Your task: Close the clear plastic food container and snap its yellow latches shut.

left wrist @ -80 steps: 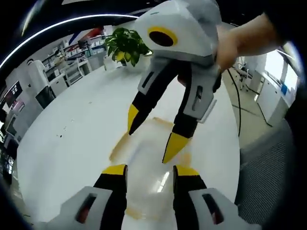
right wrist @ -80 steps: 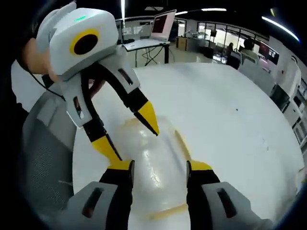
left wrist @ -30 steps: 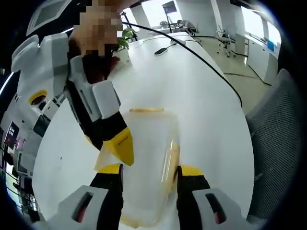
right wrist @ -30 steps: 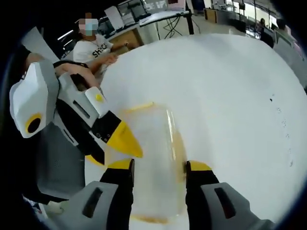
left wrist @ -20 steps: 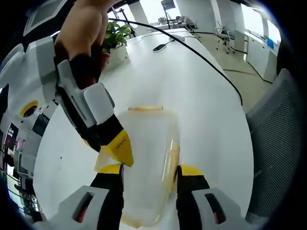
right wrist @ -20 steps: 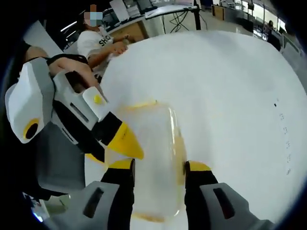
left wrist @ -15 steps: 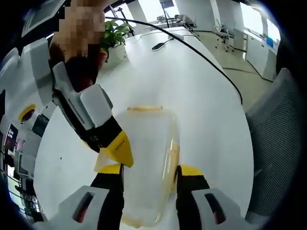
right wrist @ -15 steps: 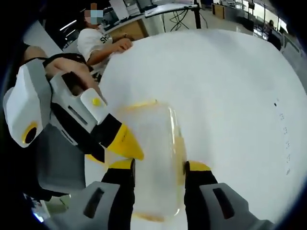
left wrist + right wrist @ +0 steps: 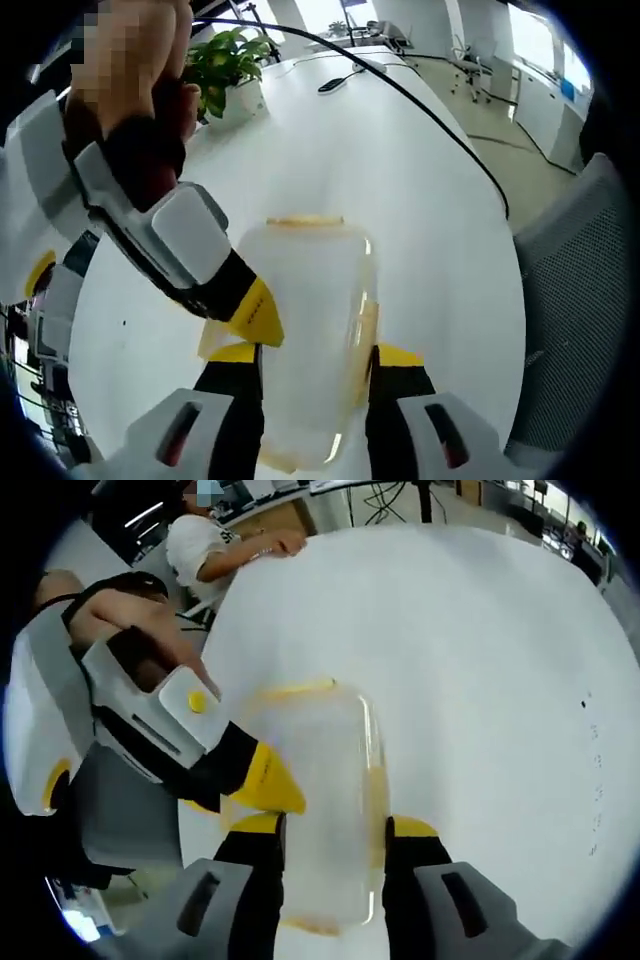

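The clear plastic container lies on the white table with its lid on. Pale yellow latches show at its far end and along its right side. My left gripper hangs over the near end, open, one jaw at each long side. My right gripper, held by a hand, comes in from the left with a yellow fingertip at the container's left edge. In the right gripper view the container lies between the open right gripper, and the left gripper reaches to its left edge.
A potted plant, a dark mouse-like object and a black cable lie on the table's far part. A grey mesh chair stands off the right edge. A person sits at a desk beyond the table.
Since 2.7 s ago the grippers have swung from facing each other to side by side over the container. In the last second each view shifted slightly; the container has stayed put.
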A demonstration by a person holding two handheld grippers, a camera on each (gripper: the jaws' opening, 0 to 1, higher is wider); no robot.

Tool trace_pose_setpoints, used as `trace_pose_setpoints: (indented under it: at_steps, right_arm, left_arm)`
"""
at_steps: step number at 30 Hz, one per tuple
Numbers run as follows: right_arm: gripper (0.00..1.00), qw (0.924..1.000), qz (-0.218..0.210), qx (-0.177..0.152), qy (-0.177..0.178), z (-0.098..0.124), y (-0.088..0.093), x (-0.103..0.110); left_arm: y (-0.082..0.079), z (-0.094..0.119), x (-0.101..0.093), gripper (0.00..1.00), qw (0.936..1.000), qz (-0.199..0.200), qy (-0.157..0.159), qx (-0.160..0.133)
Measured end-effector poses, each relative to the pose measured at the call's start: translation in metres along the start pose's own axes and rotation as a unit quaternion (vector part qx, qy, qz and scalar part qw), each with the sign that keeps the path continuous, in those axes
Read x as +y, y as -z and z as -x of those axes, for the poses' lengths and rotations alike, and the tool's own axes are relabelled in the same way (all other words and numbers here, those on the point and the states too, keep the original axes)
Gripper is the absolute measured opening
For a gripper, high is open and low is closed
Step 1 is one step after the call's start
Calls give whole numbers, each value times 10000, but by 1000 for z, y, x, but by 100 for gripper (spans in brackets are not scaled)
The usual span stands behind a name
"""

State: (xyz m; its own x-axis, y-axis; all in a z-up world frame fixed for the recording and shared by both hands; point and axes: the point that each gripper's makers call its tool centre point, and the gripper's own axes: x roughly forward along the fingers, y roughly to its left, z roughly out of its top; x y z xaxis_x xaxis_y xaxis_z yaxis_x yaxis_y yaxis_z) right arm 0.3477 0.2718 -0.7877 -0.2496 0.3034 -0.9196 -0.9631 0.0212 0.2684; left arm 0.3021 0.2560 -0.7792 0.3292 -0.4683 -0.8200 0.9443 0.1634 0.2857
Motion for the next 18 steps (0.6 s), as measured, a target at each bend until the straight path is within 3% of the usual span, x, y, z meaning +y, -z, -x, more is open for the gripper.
trace_pose_setpoints:
  at_steps: [3, 5, 8, 10, 11, 14, 18]
  right_arm:
    - [36, 9994, 236, 254, 49, 1, 1, 0]
    - [36, 9995, 152, 276, 56, 1, 1, 0]
    - [36, 9991, 246, 335, 53, 1, 2, 4]
    - [36, 9985, 367, 404, -4, -1, 1, 10]
    - [35, 9968, 621, 501, 90, 1, -2, 8]
    - [35, 9976, 439, 524, 120, 1, -2, 8]
    - [35, 9985, 315, 409, 160, 2, 0, 8]
  left_arm:
    - [0, 0, 0, 33, 9999, -30, 61, 130]
    - [1, 0, 1, 34, 9998, 14, 152, 100]
    - [-3, 7, -5, 35, 9959, 190, 784, -399]
    - [-4, 12, -10, 35, 9927, 361, 1053, -475]
    - [-1, 11, -5, 35, 9936, 315, 1000, -412]
    - [-2, 9, -7, 36, 9943, 280, 953, -391]
    - [4, 6, -8, 39, 9978, -432, 501, -86]
